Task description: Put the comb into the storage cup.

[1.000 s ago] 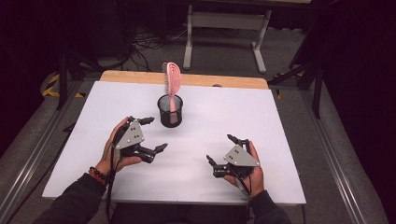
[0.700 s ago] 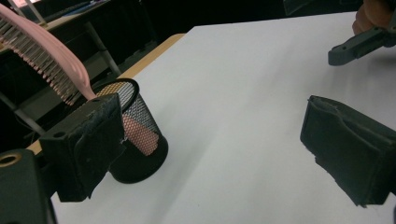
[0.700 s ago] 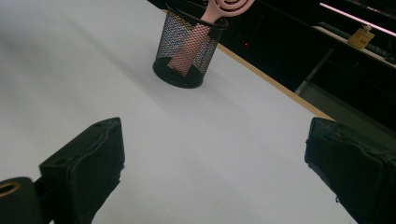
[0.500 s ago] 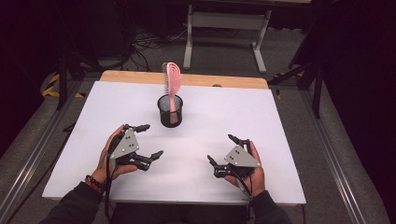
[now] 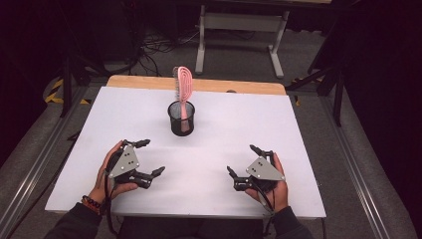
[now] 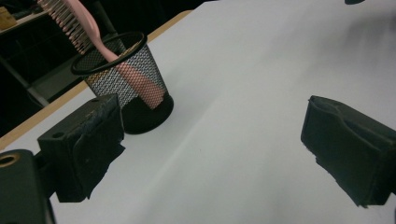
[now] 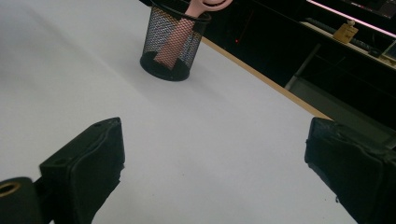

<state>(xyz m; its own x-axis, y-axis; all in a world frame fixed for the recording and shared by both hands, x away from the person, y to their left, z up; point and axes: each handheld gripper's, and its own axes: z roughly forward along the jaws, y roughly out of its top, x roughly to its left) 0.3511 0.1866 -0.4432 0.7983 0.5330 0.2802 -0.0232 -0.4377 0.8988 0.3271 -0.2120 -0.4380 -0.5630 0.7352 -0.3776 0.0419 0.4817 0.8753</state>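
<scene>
I have the left gripper [image 5: 148, 157] low over the near left of the white surface [image 5: 298, 129], jaws wide apart and empty. My right gripper [image 5: 245, 160] sits at the near right, also spread wide with nothing between its jaws. The two are well apart from each other. Farther back, near the middle, stands the black mesh cup [image 5: 181, 118], upright, with the pink brush [image 5: 184, 89] leaning in it, handle down and bristled head sticking out above the rim. Both grippers are well short of the cup.
</scene>
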